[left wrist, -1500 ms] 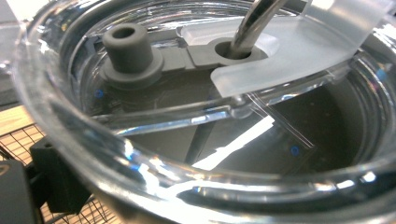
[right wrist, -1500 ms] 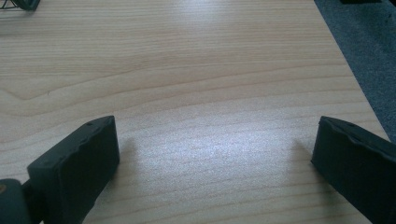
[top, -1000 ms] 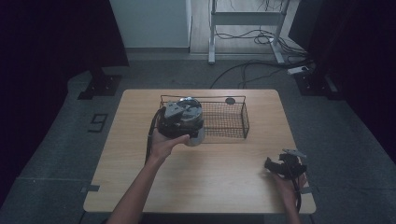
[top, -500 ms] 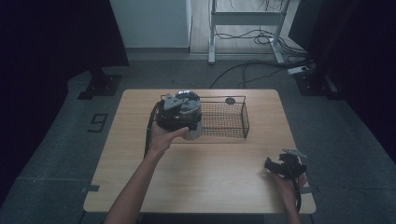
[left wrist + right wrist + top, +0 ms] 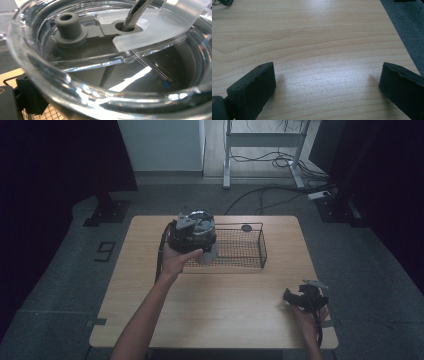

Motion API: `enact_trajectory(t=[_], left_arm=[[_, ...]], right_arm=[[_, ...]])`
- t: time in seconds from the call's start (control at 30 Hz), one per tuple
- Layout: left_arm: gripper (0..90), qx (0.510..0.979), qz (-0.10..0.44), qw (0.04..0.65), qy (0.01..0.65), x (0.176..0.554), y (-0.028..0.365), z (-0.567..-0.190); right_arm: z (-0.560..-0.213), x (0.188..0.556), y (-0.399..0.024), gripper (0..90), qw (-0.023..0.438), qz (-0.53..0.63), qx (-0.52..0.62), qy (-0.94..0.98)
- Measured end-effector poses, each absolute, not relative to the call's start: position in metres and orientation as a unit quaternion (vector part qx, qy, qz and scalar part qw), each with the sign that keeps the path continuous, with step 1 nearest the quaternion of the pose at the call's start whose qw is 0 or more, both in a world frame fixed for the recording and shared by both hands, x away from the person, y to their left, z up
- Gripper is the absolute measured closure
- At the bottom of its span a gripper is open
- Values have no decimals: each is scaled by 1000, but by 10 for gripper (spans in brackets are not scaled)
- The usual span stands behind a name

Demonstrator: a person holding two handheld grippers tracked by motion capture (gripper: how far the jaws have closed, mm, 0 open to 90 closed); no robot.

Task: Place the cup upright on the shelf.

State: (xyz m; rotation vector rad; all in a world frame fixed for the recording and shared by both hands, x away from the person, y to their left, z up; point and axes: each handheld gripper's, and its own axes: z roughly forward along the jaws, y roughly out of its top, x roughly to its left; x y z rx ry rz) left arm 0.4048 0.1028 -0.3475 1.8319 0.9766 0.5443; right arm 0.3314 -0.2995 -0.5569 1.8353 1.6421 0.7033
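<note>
My left gripper (image 5: pixel 192 237) holds a lidded tumbler (image 5: pixel 202 227) above the left end of the wire basket (image 5: pixel 240 251); I cannot tell how its jaws stand, since the clear lid (image 5: pixel 105 62) crowds that gripper's view. A metal straw (image 5: pixel 136 12) runs through the lid's grey seal. The cup looks rigid, smooth and probably slippery, with some heft, so I judge a firm hold around the body, below the rim, is safest. My right gripper (image 5: pixel 325 82) hovers spread wide over the bare table (image 5: pixel 317 37), gripping nothing.
</note>
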Motion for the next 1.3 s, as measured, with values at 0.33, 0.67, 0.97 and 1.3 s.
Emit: enact_trajectory(t=[0.33,0.67,0.97,1.3], left_arm=[[43,743,218,476,416,419,104,-345],[42,748,233,462,415,433,102,-342],[42,749,237,456,418,445,100,-343],[42,748,235,456,421,455,94,-350]], right_arm=[[-557,331,-300,7,287,263,686,615],[-557,331,-299,7,287,263,686,614],[-557,331,-299,7,287,263,687,614],[-557,331,-299,7,287,264,686,614]])
